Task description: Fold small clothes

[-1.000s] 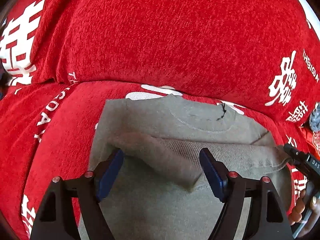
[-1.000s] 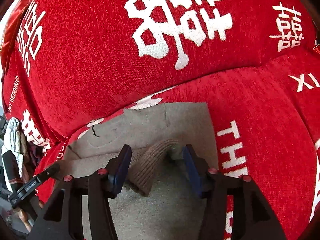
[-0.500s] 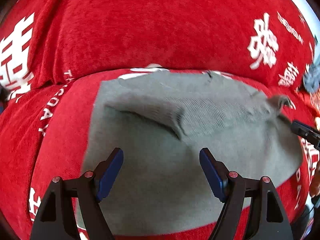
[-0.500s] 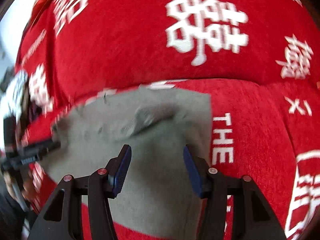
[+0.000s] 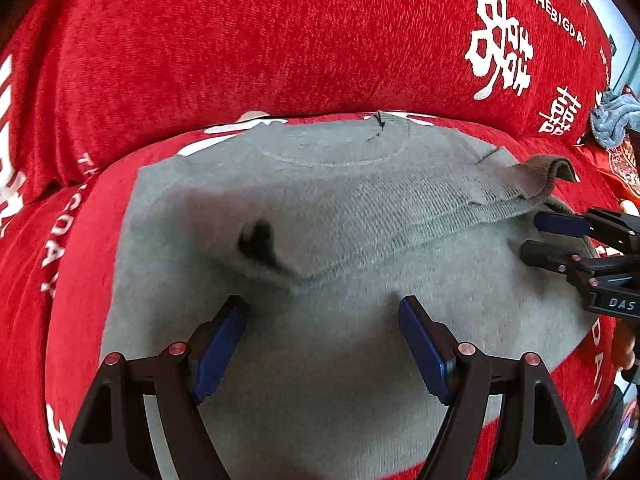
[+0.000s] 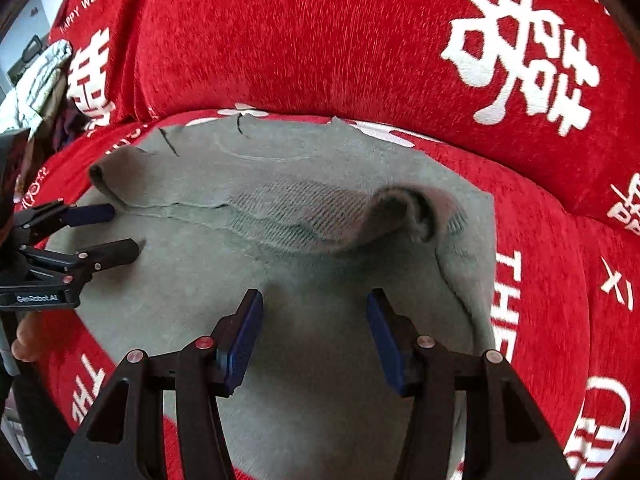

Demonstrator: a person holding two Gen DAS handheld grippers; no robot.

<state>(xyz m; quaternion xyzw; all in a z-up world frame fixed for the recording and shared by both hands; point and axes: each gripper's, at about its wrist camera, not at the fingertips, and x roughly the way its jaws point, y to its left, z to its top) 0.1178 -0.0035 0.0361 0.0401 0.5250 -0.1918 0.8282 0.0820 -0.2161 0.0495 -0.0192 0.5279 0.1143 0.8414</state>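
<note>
Grey sweater (image 5: 340,360), lying flat on the seat of a red sofa cover (image 5: 240,40) printed with white characters, neckline toward the backrest. Both sleeves folded in across the sweater's chest, ribbed knit showing; one cuff (image 6: 420,212) standing curled open near the sweater's edge by the white lettering, the other cuff (image 5: 556,168) curled at the opposite edge.

Left gripper (image 5: 322,336) poised above the sweater's lower body, jaws spread wide, blue pads (image 5: 220,344) clear of the cloth, nothing between them. Seen from the right wrist view, same gripper (image 6: 126,230) just beside the folded cuff at the sweater's side edge, finger ends over the grey fabric, touching or not impossible to say.

Right gripper (image 6: 316,332) likewise above the sweater's lower body, jaws apart, nothing held. From the left wrist view, right gripper (image 5: 536,236) beside the sweater's far side, just below the curled cuff.

Blue-grey cloth (image 5: 616,120) bunched well beyond the sweater, at the sofa's end. Fingertips of a hand (image 6: 28,336) visible below the left gripper's body, off the sweater's edge.
</note>
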